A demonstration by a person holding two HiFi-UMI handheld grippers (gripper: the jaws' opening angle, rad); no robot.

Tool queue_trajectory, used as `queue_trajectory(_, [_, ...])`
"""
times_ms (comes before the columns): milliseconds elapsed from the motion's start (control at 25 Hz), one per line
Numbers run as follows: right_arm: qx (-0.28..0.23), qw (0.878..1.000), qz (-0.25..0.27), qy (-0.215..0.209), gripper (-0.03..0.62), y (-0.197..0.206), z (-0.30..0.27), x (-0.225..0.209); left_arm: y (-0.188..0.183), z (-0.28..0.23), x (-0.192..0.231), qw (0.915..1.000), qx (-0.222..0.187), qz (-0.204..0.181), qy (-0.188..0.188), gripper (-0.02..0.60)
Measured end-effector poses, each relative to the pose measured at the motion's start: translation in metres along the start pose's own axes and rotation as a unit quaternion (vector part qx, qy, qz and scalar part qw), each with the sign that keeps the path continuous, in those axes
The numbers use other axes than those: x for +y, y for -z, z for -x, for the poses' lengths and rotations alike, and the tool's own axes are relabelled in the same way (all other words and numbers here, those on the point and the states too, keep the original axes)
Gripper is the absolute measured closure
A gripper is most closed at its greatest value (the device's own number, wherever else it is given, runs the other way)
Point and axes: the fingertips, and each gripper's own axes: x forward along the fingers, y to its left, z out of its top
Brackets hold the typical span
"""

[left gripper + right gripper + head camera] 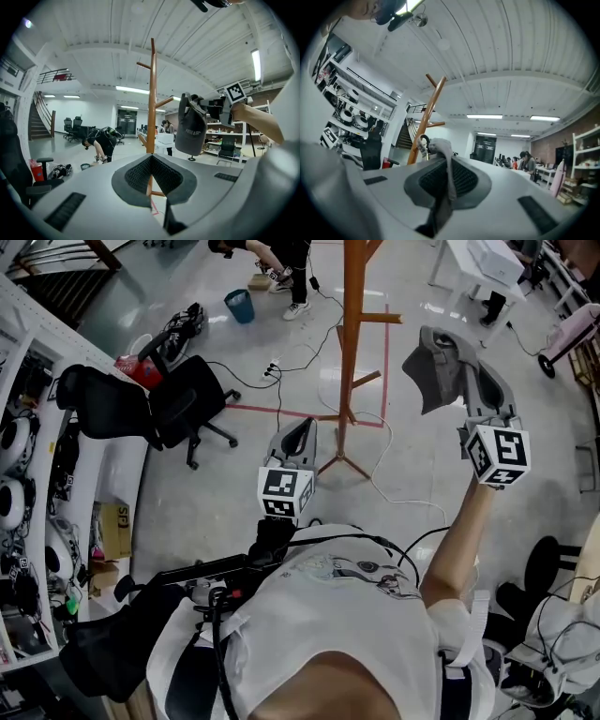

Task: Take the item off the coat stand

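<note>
The coat stand (352, 352) is set at twelve o'clock, the office chair (155, 404) at ten. The cap (439, 367) is held right of the stand, at two, in the right gripper (476, 395).

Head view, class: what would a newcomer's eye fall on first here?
A grey cap dangles from the shut right gripper, at the right, clear of the orange wooden coat stand. The stand rises bare mid-room; the left gripper, shut and empty, shows left of its base.
</note>
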Motion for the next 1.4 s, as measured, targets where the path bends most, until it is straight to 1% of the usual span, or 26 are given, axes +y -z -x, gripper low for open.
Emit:
queue_trajectory(120, [0.026, 1.0, -0.011, 0.011, 0.576, 0.017, 0.02, 0.006, -0.004, -0.005, -0.006, 1.0, -0.001, -0.001, 0.007, 0.578])
queue_trajectory(240, [0.049, 0.998, -0.035, 0.018, 0.576, 0.041, 0.038, 0.021, -0.011, -0.009, -0.012, 0.9999, -0.006, -0.004, 0.014, 0.579])
queue_trajectory(360, [0.067, 0.996, -0.061, 0.016, 0.576, 0.064, 0.051, 0.042, -0.02, -0.011, -0.02, 0.9996, -0.014, -0.008, 0.024, 0.578])
queue_trajectory(480, [0.076, 0.994, -0.079, 0.012, 0.576, 0.077, 0.062, 0.065, -0.027, -0.012, -0.028, 0.9992, -0.019, -0.015, 0.033, 0.578])
queue_trajectory(640, [0.072, 0.993, -0.092, 0.019, 0.576, 0.083, 0.065, 0.086, -0.032, -0.015, -0.033, 0.9987, -0.031, -0.016, 0.037, 0.579])
queue_trajectory(920, [0.059, 0.991, -0.109, 0.045, 0.576, 0.096, 0.065, 0.101, -0.043, -0.017, -0.039, 0.9977, -0.056, -0.019, 0.034, 0.579])
queue_trajectory(1080, [0.063, 0.99, -0.114, 0.046, 0.576, 0.101, 0.063, 0.102, -0.043, -0.02, -0.04, 0.9976, -0.055, -0.021, 0.035, 0.578])
queue_trajectory(1400, [0.052, 0.991, -0.111, 0.046, 0.576, 0.094, 0.058, 0.103, -0.042, -0.023, -0.038, 0.9976, -0.055, -0.021, 0.038, 0.578])
